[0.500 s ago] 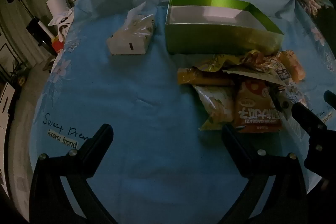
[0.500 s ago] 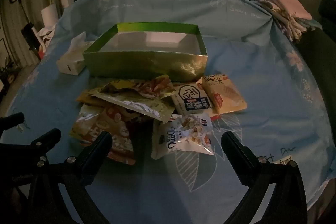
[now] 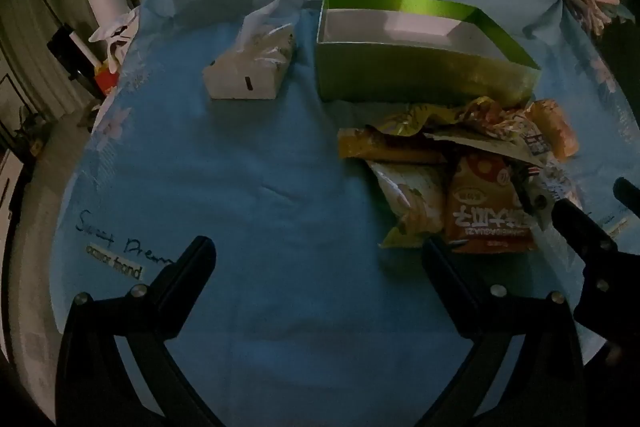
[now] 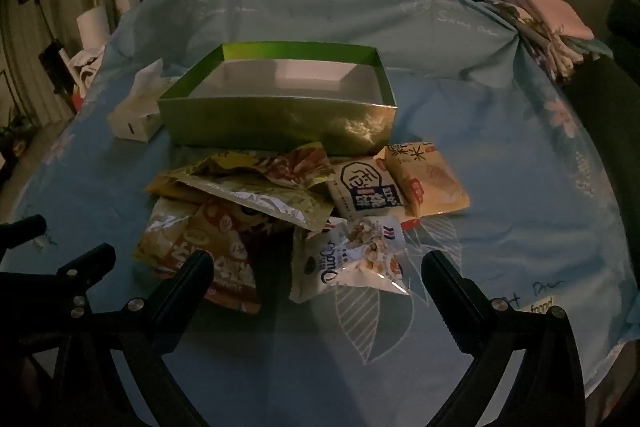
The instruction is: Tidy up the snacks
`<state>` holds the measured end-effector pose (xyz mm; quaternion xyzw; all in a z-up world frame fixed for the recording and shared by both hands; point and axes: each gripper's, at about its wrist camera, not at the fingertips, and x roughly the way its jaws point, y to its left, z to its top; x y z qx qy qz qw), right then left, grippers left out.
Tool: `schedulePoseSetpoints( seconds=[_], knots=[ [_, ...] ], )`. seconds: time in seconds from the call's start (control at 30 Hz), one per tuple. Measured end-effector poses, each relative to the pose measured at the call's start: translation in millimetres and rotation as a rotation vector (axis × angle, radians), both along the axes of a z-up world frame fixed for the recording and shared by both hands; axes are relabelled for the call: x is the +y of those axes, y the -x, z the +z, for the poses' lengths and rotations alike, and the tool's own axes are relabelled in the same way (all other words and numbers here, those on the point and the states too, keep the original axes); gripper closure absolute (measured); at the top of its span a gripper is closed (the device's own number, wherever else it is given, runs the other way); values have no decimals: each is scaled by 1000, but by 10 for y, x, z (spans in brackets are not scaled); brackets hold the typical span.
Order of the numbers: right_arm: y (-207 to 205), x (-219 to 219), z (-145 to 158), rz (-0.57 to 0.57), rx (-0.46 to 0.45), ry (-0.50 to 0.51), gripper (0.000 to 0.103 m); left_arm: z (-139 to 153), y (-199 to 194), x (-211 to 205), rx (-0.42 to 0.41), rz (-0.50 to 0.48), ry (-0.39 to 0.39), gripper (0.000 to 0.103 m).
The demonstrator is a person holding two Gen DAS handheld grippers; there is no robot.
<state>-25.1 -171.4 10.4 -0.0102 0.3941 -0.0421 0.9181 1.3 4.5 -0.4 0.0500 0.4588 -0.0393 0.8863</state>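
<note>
Nothing has shifted since the earlier frames: both grippers hover in the same spots and the snacks lie as they did. Across the whole scene spreads a blue cloth [image 4: 500, 155] with flower prints. On it sits the green box [image 4: 280, 125], open-topped, its pale floor bare. Left of the box, a little apart, lies a tissue pack [image 3: 246, 73]. Just in front of the box, the snacks [image 4: 280, 203] lie in an overlapping heap, the nearest being an orange bag [image 3: 486, 207] and a white nut bag [image 4: 352, 259]. The left gripper [image 3: 320, 259] hangs over bare cloth left of the heap, jaws spread wide, holding nothing. The right gripper [image 4: 318, 269] has its jaws spread too, either side of the white bag without touching it.
</note>
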Motion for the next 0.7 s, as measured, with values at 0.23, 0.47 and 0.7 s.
schedulePoseSetpoints(
  seconds=[0.23, 0.47, 0.7],
  knots=[
    [-22, -2, -16, 1, 2, -1, 0, 6, 2, -8, 0, -3, -1, 0],
    [-14, 11, -15, 1, 3, 0, 0, 2, 7, 2, 4, -6, 8, 0],
    [-16, 11, -21, 1, 5, -2, 0, -15, -1, -6, 15, -7, 10, 0]
  ],
)
